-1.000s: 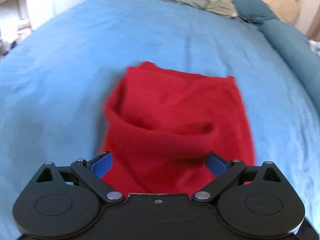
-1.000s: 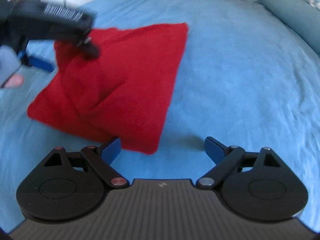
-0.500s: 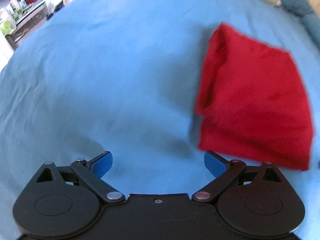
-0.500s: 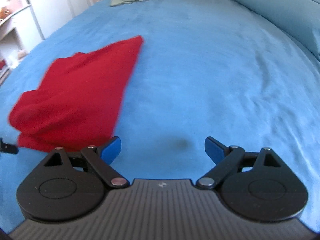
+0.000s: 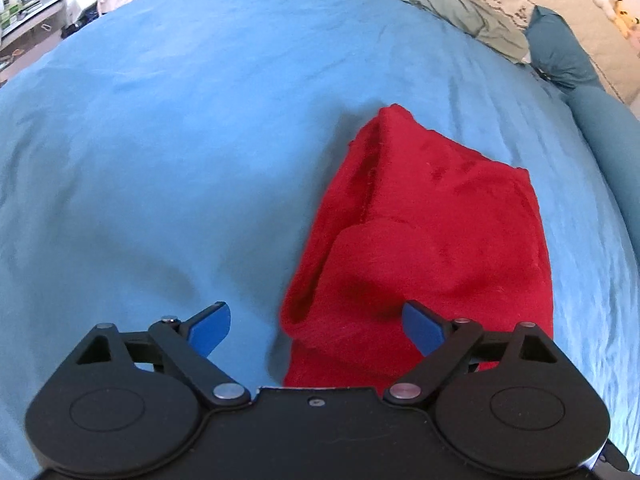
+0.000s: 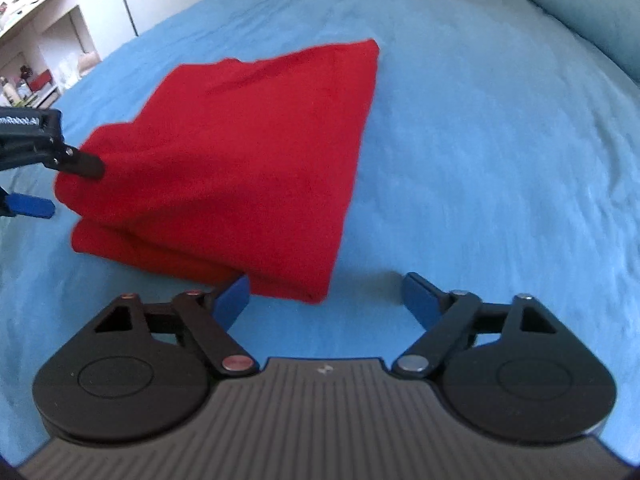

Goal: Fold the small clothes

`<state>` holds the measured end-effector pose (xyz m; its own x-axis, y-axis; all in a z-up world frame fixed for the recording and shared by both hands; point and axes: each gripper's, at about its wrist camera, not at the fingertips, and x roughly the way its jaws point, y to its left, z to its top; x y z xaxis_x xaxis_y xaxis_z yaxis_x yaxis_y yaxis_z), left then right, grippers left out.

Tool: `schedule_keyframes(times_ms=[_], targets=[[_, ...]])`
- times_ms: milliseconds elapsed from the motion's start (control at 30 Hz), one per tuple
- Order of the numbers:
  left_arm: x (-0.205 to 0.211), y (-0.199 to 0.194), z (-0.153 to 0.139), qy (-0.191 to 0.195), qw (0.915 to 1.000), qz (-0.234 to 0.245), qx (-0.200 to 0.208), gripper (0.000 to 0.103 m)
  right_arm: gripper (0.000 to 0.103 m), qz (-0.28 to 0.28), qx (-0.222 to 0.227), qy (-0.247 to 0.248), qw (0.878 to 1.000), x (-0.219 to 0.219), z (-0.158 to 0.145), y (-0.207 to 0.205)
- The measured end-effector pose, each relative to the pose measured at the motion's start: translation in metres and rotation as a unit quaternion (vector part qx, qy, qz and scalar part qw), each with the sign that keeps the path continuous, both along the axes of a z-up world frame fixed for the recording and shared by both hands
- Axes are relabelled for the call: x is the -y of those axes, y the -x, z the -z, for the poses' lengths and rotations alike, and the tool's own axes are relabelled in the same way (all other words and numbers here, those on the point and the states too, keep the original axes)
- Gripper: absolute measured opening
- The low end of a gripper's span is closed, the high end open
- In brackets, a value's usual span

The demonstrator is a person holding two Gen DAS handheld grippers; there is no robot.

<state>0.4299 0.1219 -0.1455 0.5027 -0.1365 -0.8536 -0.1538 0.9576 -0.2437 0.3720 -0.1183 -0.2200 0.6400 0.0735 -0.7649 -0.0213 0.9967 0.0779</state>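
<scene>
A folded red garment lies on the blue bed sheet; it also shows in the right wrist view. My left gripper is open, with the garment's near left edge between its blue fingertips. In the right wrist view the left gripper sits at the garment's left edge. My right gripper is open and empty at the garment's near right corner, its left fingertip at the cloth edge.
Pillows and a teal bolster lie at the head of the bed. White shelves and furniture stand to the left beyond the bed edge.
The left gripper swung off to the left of the garment, then came back to its near left edge. The right gripper drew back, then moved in close to the near right corner.
</scene>
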Motion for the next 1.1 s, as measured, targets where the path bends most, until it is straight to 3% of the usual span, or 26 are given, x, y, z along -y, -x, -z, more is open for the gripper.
schedule_keyframes(times_ms=[133,233,300,367,467,567,633,667,700,833,933,967,1000,1033,1100], targets=[[0.002,0.003,0.003,0.005,1.0,0.001,0.008,0.082,0.089,0.032,0.025,-0.013,0.999,0.008,-0.003,0.002],[0.0,0.004,0.005,0.015,0.9998,-0.003,0.008,0.067,0.086,0.049,0.043,-0.006,0.998,0.013,-0.01,0.002],[-0.001,0.003,0.007,0.026,0.9997,-0.002,0.002,0.035,0.077,0.042,0.045,-0.004,0.998,0.014,-0.011,0.001],[-0.001,0.006,0.002,0.033,0.9994,0.003,0.0,0.014,0.074,0.034,0.048,0.004,0.998,0.012,-0.014,0.003],[-0.001,0.016,-0.011,0.04,0.999,0.017,0.011,0.008,0.071,0.048,0.074,0.018,0.996,0.014,-0.021,0.008],[-0.001,0.024,-0.004,0.014,0.9996,0.026,-0.008,0.008,0.071,0.057,0.068,0.021,0.996,0.018,-0.018,0.011],[-0.005,0.025,0.018,0.01,0.999,0.019,-0.039,0.012,0.07,0.059,0.038,0.023,0.997,0.021,-0.002,0.01],[-0.008,0.027,0.024,0.011,0.9993,0.011,-0.034,0.02,0.07,0.06,0.03,0.02,0.998,0.023,0.003,0.011],[-0.009,0.028,0.026,0.014,0.9994,0.011,-0.03,0.021,0.07,0.054,0.033,0.025,0.998,0.022,0.006,0.013],[-0.004,0.028,0.017,-0.009,0.9991,0.033,-0.023,0.023,0.073,0.023,0.03,0.043,0.998,0.02,0.001,0.015],[0.0,0.034,-0.004,-0.024,0.999,0.038,-0.007,0.037,0.08,0.011,0.021,0.013,1.0,0.03,-0.01,0.019],[0.001,0.037,-0.012,-0.027,0.9989,0.039,0.004,0.06,0.084,0.007,0.02,-0.001,1.0,0.035,-0.016,0.019],[0.002,0.039,-0.021,-0.031,0.9987,0.036,0.017,0.087,0.095,0.002,0.023,-0.018,1.0,0.038,-0.024,0.019],[0.003,0.041,-0.026,-0.033,0.9985,0.031,0.032,0.097,0.103,-0.001,0.028,-0.031,0.999,0.041,-0.032,0.021],[0.004,0.042,-0.04,-0.031,0.9962,0.024,0.078,0.103,0.103,-0.006,0.044,-0.06,0.997,0.05,-0.051,0.018]])
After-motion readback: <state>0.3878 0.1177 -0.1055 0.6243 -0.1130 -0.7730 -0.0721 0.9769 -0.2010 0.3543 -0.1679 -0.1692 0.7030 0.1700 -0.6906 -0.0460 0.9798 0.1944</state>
